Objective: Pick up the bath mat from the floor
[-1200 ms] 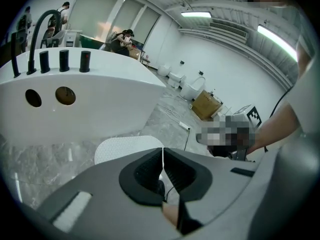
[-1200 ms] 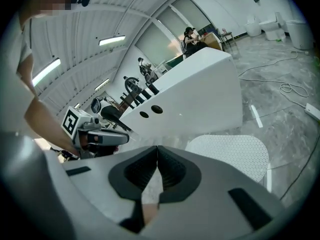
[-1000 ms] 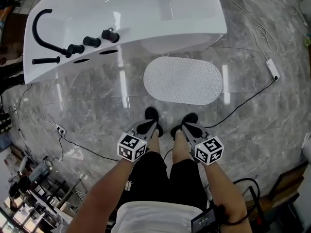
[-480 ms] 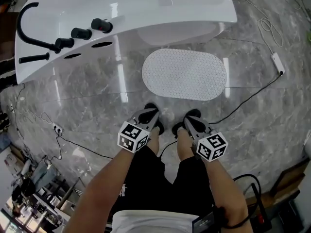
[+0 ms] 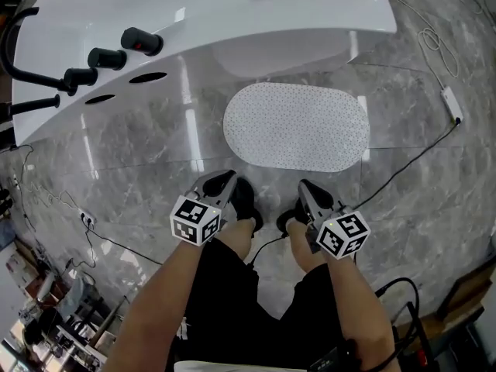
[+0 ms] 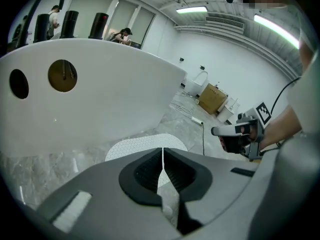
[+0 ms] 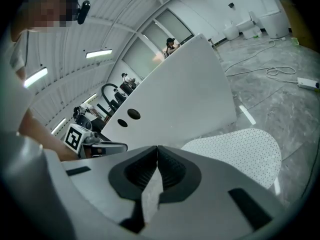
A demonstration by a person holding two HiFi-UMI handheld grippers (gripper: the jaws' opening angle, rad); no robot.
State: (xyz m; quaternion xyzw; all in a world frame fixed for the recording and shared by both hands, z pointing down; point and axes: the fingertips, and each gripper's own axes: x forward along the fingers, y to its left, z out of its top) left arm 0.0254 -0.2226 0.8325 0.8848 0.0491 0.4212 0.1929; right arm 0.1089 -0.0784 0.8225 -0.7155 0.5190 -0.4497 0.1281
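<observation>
Two grippers hang low over the grey marble floor (image 5: 116, 177); the left gripper (image 5: 225, 179) has its jaws pressed together, empty. Just ahead of both, the white oval bath mat (image 5: 296, 126) lies flat on the floor beside the white bathtub (image 5: 232, 14). The right gripper (image 5: 304, 185) is likewise closed on nothing.

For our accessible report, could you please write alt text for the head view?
A white oval bath mat lies flat on the grey marble floor beside a white bathtub. Nearer the camera, a person holds the left gripper and right gripper, both shut and empty, short of the mat.
</observation>
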